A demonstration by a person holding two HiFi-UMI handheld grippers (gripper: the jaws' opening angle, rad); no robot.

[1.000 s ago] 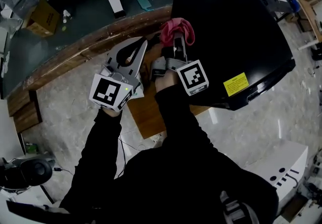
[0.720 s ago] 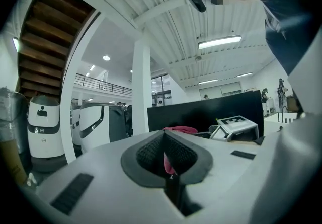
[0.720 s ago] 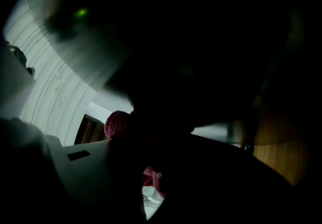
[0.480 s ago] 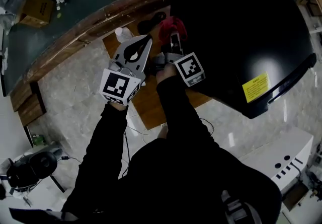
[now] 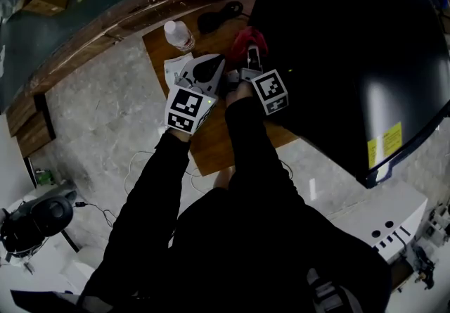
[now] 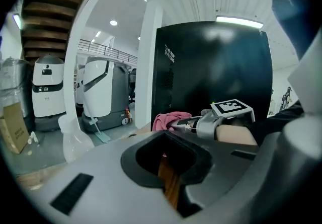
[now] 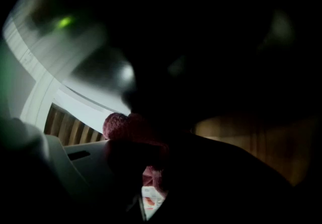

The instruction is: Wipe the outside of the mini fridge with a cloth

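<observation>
The black mini fridge point(image 5: 351, 44) fills the right of the head view and stands as a dark glossy box point(image 6: 211, 72) in the left gripper view. My right gripper point(image 5: 250, 58) is shut on a pink cloth point(image 5: 246, 41), pressed against the fridge's left side low down near the wooden board. That cloth point(image 6: 168, 120) also shows in the left gripper view, and close up point(image 7: 131, 127) in the dark right gripper view. My left gripper point(image 5: 209, 65) hangs just left of the right one, jaws shut with nothing between them.
A wooden board point(image 5: 211, 143) lies under the fridge on the stone floor. A clear plastic bottle point(image 5: 179, 34) and a black cable point(image 5: 218, 17) rest at its far end. A white paper point(image 5: 174, 69) lies by the left gripper. A curved wooden kerb point(image 5: 105, 30) runs behind.
The head view has shifted, so the fridge looms larger at the right. Both grippers have moved down the fridge's left side, the right one carrying the cloth. The bottle has come into view.
</observation>
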